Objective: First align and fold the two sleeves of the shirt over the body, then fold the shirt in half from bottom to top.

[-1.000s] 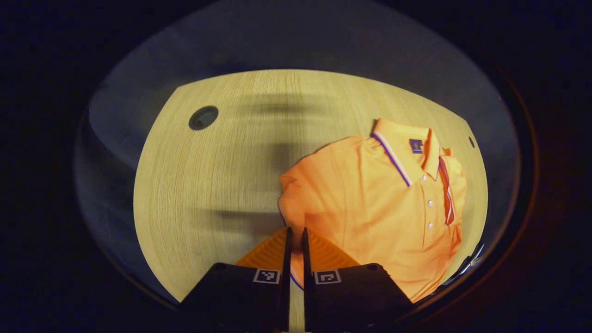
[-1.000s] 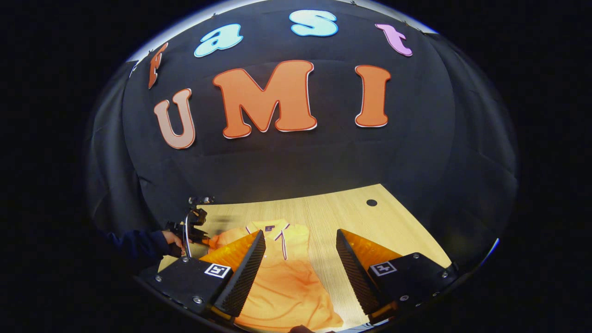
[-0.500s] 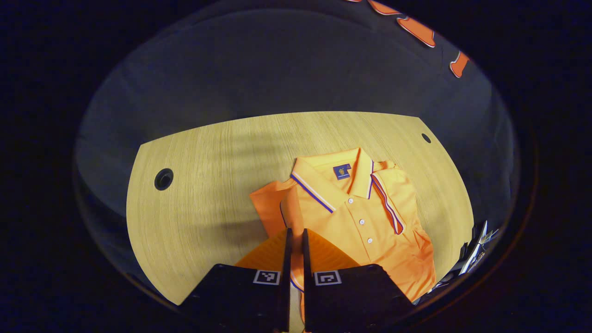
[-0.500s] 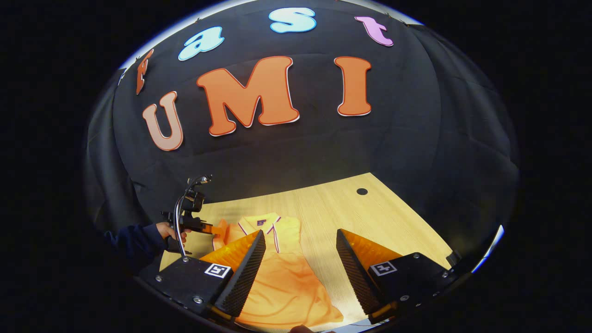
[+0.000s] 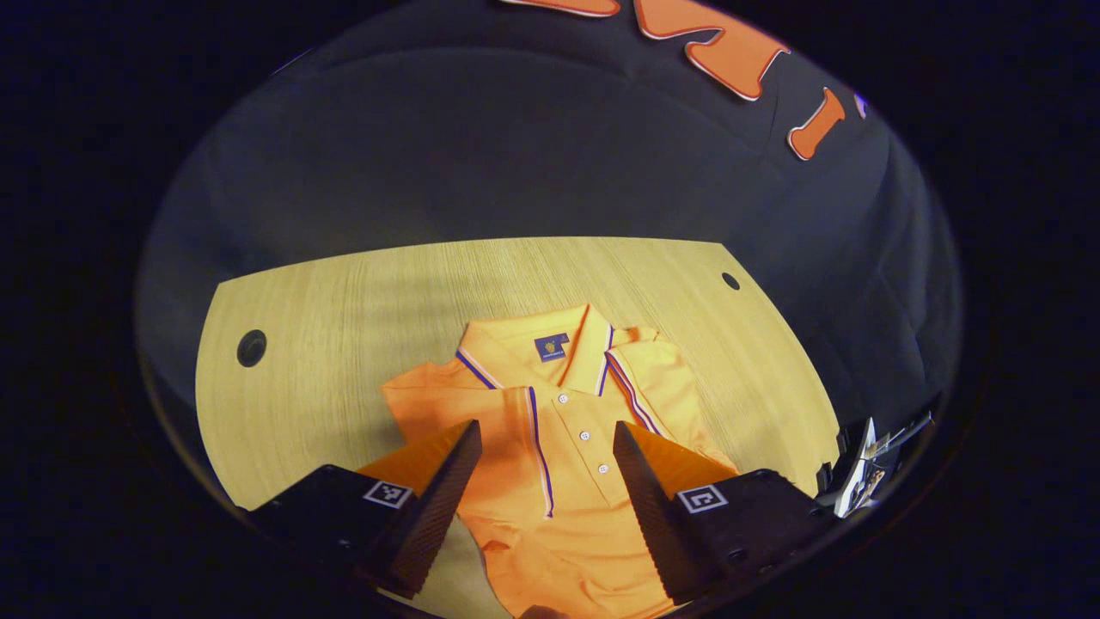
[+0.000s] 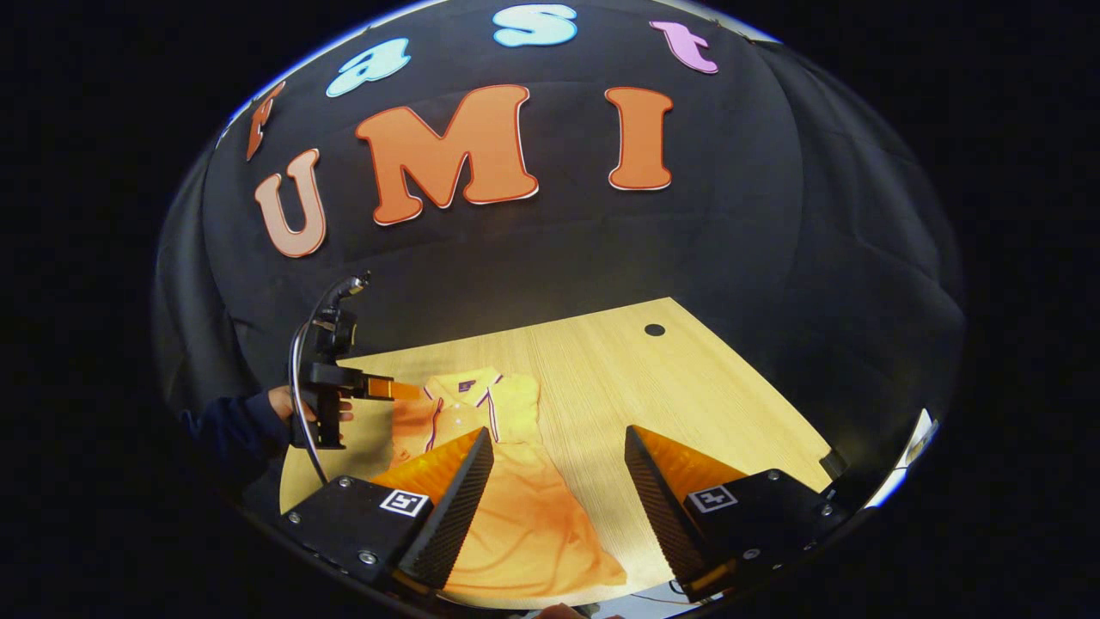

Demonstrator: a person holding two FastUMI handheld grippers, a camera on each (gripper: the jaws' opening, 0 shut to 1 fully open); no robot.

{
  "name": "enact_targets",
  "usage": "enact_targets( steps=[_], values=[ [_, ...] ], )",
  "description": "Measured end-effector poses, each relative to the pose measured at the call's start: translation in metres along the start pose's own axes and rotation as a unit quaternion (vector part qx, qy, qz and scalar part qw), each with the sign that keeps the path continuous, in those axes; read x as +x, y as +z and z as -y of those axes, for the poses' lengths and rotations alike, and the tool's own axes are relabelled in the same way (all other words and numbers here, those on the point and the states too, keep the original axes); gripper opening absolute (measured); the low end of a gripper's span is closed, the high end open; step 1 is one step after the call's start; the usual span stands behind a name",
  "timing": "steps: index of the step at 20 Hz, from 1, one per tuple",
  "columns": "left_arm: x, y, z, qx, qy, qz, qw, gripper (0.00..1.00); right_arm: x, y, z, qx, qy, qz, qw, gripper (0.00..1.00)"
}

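An orange polo shirt (image 5: 593, 481) lies face up on the wooden table (image 5: 344, 301), collar towards the wall. Both short sleeves are folded over the chest: one striped cuff (image 5: 534, 447) runs down the middle, the other (image 5: 634, 394) lies beside the placket. My left gripper (image 5: 546, 430) hovers open over the chest with nothing between its fingers. In the right gripper view the shirt (image 6: 524, 516) stretches from collar to hem, and my right gripper (image 6: 559, 434) stands open above its lower half. The left gripper (image 6: 404, 391), held by a hand (image 6: 288, 408), hangs by the collar.
Two round cable holes (image 5: 251, 348) (image 5: 730, 281) sit near the table's far corners. A black and silver piece of gear (image 5: 859, 468) shows at the right edge of the left gripper view. Bare wood (image 6: 687, 387) lies to the right of the shirt.
My left gripper carried the sleeve over the chest, opened and let it go; the sleeve now lies flat on the body. The right gripper stayed open and barely moved.
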State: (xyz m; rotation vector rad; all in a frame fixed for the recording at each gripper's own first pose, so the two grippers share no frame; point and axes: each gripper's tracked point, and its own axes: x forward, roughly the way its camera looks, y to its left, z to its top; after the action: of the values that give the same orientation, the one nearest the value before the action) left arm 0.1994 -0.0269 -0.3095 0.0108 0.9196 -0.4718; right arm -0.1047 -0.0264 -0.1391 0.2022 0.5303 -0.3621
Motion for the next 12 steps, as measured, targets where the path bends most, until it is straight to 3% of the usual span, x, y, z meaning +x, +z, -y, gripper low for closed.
enact_targets(
  steps=[6, 12],
  values=[
    [-0.091, 0.017, 0.017, -0.001, 0.035, 0.104, 0.994, 0.97, 0.004, 0.005, -0.013, -0.036, 0.050, 0.032, 0.998, 0.96],
    [-0.188, 0.018, 0.054, 0.007, 0.076, 0.223, 0.972, 0.97, -0.002, 0.006, -0.025, -0.056, 0.103, 0.073, 0.990, 0.98]
  ],
)
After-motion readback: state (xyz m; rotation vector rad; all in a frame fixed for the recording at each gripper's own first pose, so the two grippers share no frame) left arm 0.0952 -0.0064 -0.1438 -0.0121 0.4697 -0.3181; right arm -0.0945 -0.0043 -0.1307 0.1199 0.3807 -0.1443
